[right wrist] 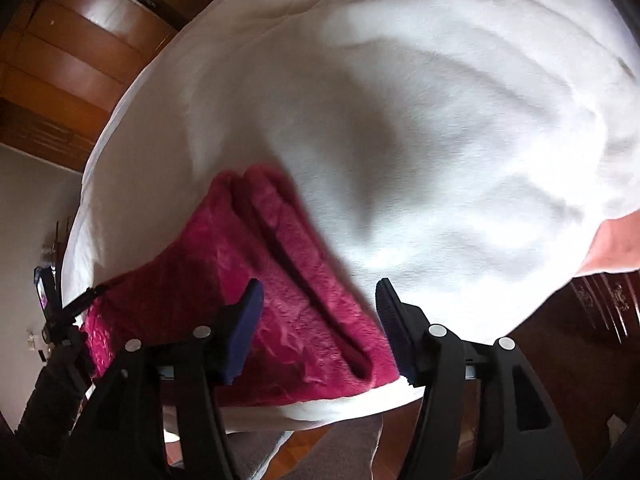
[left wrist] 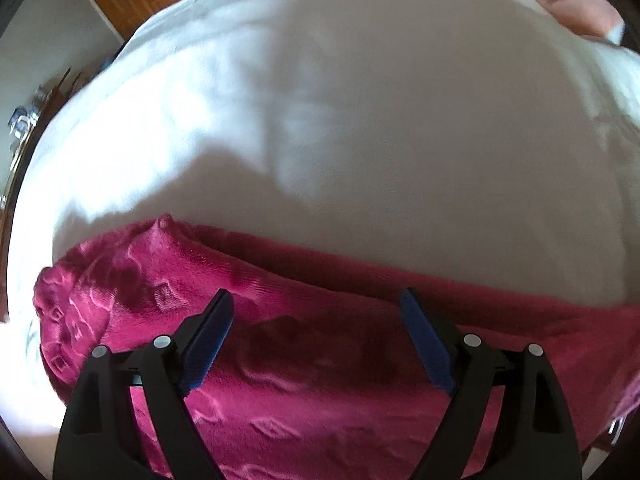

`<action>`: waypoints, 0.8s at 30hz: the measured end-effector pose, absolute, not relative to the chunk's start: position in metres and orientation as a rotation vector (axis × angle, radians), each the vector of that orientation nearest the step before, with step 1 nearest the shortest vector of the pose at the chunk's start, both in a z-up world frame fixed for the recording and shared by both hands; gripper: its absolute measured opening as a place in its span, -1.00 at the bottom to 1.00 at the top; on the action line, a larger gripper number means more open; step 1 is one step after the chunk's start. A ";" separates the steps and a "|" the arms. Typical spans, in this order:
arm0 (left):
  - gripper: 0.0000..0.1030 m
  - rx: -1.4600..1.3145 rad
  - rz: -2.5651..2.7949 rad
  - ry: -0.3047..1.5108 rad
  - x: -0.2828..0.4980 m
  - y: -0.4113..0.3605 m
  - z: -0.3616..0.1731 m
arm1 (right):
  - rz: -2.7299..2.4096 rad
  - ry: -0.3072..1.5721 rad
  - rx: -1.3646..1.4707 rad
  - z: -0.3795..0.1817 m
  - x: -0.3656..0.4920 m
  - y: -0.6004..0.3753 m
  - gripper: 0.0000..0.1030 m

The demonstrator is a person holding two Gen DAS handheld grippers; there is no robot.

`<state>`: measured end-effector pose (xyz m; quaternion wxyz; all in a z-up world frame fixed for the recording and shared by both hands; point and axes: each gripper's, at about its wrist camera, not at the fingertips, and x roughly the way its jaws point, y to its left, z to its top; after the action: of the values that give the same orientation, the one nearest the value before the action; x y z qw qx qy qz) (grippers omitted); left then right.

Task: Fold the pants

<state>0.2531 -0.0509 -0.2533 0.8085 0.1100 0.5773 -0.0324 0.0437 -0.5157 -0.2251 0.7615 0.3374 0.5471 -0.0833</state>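
The pants [left wrist: 320,360] are fuzzy magenta fleece with a raised pattern. They lie folded lengthwise in a long strip across the near side of a white bedsheet [left wrist: 340,120]. My left gripper [left wrist: 316,300] is open and empty, hovering just above the strip. In the right wrist view the pants [right wrist: 280,288] run from the far leg ends toward the near bed edge, with a dark crease between two layers. My right gripper [right wrist: 318,292] is open and empty above their near end. The other gripper [right wrist: 60,308] shows at the pants' left end.
The white sheet [right wrist: 400,120] covers a bed. A pink cloth [left wrist: 568,0] lies at the far right corner. Wooden wardrobe panels [right wrist: 60,60] stand beyond the bed. Dark wooden furniture [right wrist: 580,320] and a wooden floor [right wrist: 304,444] lie past the near edge.
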 end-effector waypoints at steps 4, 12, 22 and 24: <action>0.64 0.232 -0.121 1.204 0.239 -0.069 -0.233 | -0.146 1.177 0.681 -0.228 0.067 -0.501 0.35; 0.64 0.181 -0.201 1.229 0.213 -0.100 -0.218 | -0.058 1.237 0.543 -0.249 0.095 -0.475 0.37; 0.64 0.167 -0.217 1.283 0.172 -0.102 -0.228 | -0.032 1.283 0.495 -0.245 0.092 -0.448 -0.57; 0.64 0.165 -0.238 1.287 0.170 -0.103 -0.230 | -0.029 1.280 0.522 -0.238 0.091 -0.441 -0.62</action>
<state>0.1696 -0.1029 -0.2297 0.7903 0.0767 0.5977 -0.1105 0.0907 -0.4405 -0.2383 0.7703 0.2406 0.5904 -0.0135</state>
